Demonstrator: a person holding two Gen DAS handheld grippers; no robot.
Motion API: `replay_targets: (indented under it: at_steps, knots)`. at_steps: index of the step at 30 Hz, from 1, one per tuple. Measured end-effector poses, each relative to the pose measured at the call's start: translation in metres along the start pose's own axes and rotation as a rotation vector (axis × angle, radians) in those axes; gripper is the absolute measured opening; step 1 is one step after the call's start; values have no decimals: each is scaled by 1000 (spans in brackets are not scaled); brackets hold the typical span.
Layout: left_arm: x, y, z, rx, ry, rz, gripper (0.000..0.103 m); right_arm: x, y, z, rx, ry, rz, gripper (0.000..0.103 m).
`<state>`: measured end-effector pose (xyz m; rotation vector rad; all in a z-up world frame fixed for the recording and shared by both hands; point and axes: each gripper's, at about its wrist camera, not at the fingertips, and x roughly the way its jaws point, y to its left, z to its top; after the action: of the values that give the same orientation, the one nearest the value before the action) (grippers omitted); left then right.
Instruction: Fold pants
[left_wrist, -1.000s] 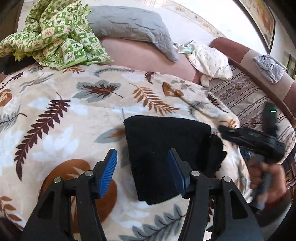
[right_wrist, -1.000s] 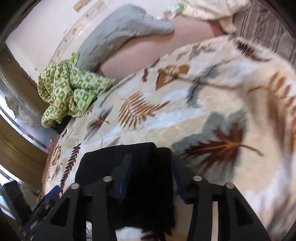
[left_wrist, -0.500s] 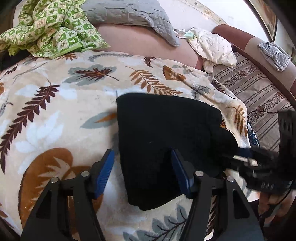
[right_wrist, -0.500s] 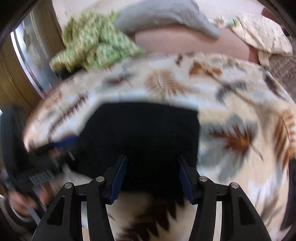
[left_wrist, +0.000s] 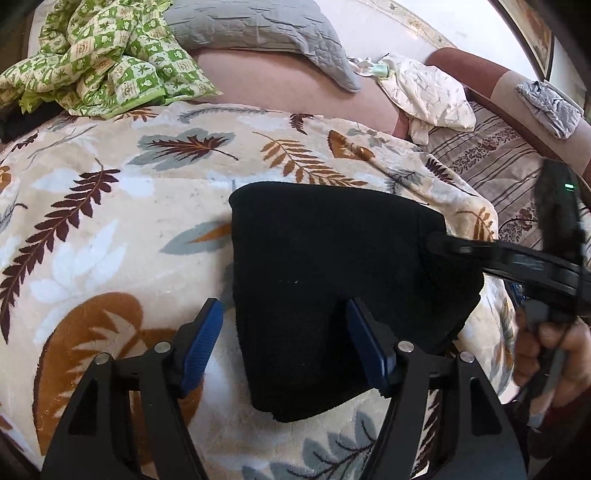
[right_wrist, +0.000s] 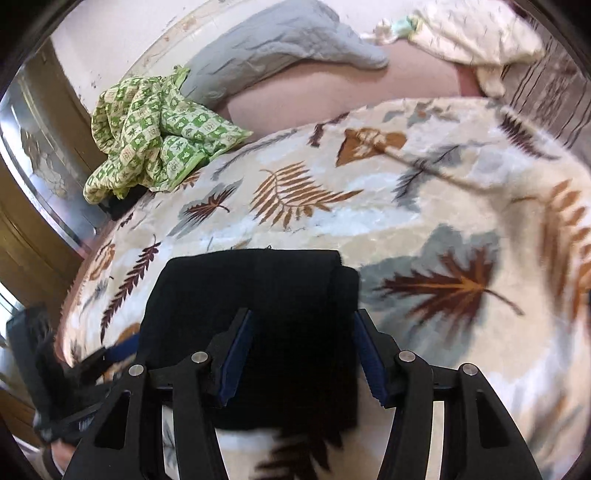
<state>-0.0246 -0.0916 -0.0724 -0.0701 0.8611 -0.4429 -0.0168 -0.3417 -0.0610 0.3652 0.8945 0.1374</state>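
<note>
The black pants lie folded into a compact block on the leaf-print blanket. My left gripper is open, its jaws standing over the block's near left edge. My right gripper is open, its jaws standing over the block's near edge. In the left wrist view the right gripper comes in from the right, its tips at the pants' right side. In the right wrist view the left gripper shows blurred at the lower left.
A green patterned cloth and a grey pillow lie at the back of the bed. A cream cloth and a striped cover are at the right. A wooden frame borders the left.
Both views shifted as the grippers moved around the folded pants. The right gripper swung from the block's front back to its right side. Both grippers stayed open.
</note>
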Motion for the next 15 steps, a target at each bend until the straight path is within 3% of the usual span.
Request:
replay_targets:
  at_steps: [1,2,3,5,8,10,15]
  knots:
    - [0,0,0,1,1,3,69,6,0,0,-1,2,-17,39]
    - [1,-1,1,3,2,5,69,8,0,2,-8,-13,-36,21]
    - [1,-3,3,9,2,4,69,6,-2,4,-3,-21,-20,12]
    - [0,-8,7,26,-4,2,69,-2,-2,7,1,-45,6,9]
    - [5,-16,12,32,-7,20,73,-14,3,15,-51,-78,-34,7]
    - [9,-19,11,39,-9,30,76,-8,2,17,-66,-62,-93,2]
    - [11,-21,9,62,-3,41,78,8,2,8,-79,-19,-108,3]
